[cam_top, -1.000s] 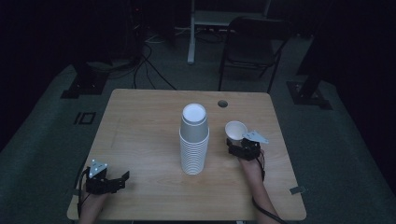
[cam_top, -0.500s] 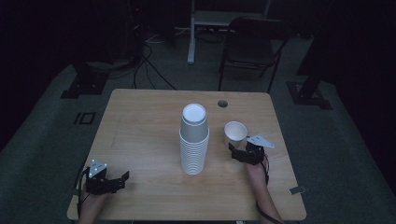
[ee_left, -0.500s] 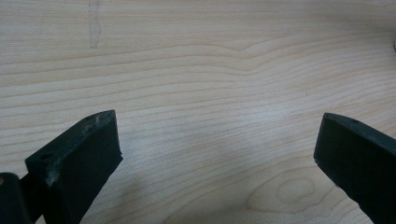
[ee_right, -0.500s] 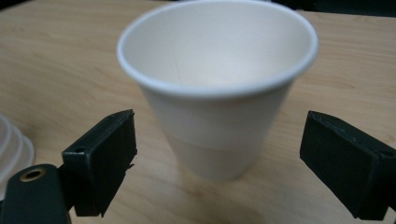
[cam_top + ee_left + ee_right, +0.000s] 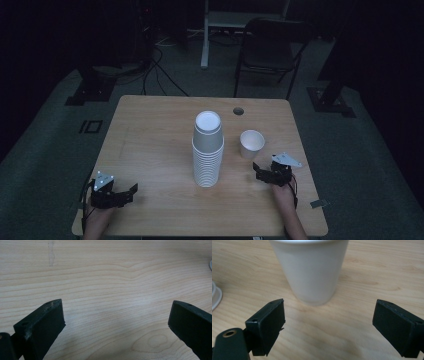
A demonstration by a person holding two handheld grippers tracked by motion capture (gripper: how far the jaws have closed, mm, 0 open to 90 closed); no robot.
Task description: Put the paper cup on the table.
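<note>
A tall stack of white paper cups (image 5: 208, 150) stands upright in the middle of the wooden table (image 5: 150, 135). To its right a single white cup (image 5: 251, 143) stands alone, seen close up in the right gripper view as the cup (image 5: 309, 270). My right gripper (image 5: 261, 172) rests just in front of that cup, open, its jaws wide apart (image 5: 329, 322) and apart from the cup. My left gripper (image 5: 130, 192) lies open near the table's front left corner, with bare wood between its jaws (image 5: 117, 322).
A round cable hole (image 5: 238, 110) sits near the table's far edge. Beyond the table stand a dark folding chair (image 5: 270, 50) and a white desk leg (image 5: 205, 35). The stack's base edge (image 5: 215, 296) shows at the left of the right gripper view.
My right gripper has let go of the single cup and drawn back toward the front edge. The cup stays standing. The left gripper has not moved.
</note>
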